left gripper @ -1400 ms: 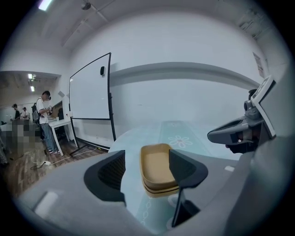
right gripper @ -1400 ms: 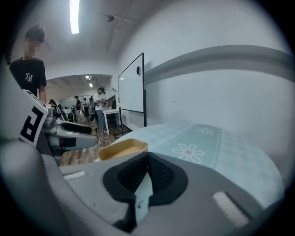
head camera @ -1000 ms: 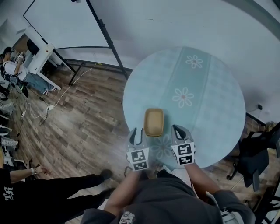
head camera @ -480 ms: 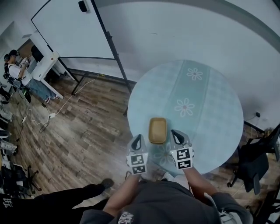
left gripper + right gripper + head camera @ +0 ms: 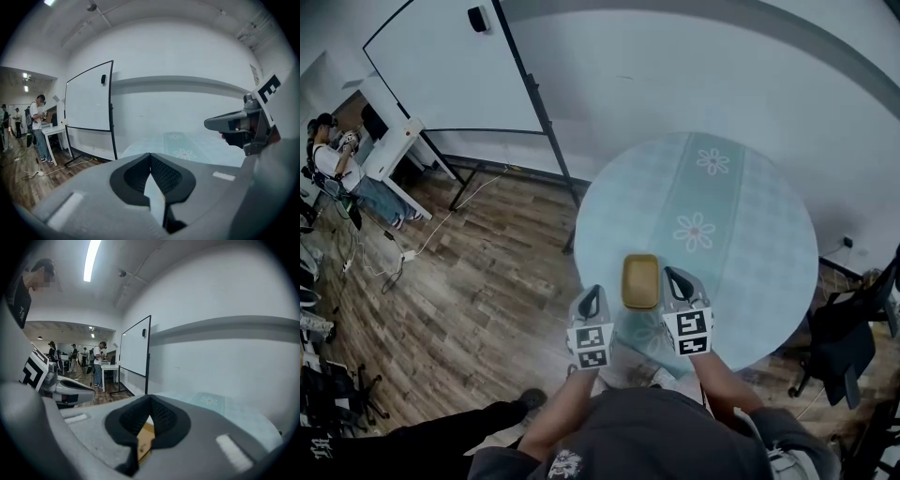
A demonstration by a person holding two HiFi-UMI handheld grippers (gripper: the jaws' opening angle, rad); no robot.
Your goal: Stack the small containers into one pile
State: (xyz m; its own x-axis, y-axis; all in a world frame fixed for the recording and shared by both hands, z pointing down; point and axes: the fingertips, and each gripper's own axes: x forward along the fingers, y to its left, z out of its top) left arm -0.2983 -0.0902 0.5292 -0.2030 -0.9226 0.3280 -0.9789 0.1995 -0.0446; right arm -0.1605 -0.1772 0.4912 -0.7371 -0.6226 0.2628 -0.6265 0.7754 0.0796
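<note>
Container (image 5: 640, 281), tan and rectangular with rounded corners, lies open side up on the near part of a round table (image 5: 750, 234) covered in pale blue-green cloth with a flowered band. Whether it is one tray or several nested cannot be told from above. It lies between the two hand-held grippers and a little ahead of them, gripped by neither. The right gripper (image 5: 675, 279) has its tips just beside the container's right edge; the left gripper (image 5: 592, 296) stands a little apart from the container's left side, at the table's rim.

Both tools are closed and empty. In the left gripper view the fingers (image 5: 161, 173) meet at their tips with only the tablecloth showing through the slit below. In the right gripper view the fingers (image 5: 161, 416) likewise meet at the tips, and the container (image 5: 146, 437) shows through the gap beneath them — beyond the jaws, not clamped.

Beyond the table stand a whiteboard (image 5: 431, 66) on a black frame, wood flooring (image 5: 478, 272) and, far left, a person (image 5: 328, 159) by a white desk.
</note>
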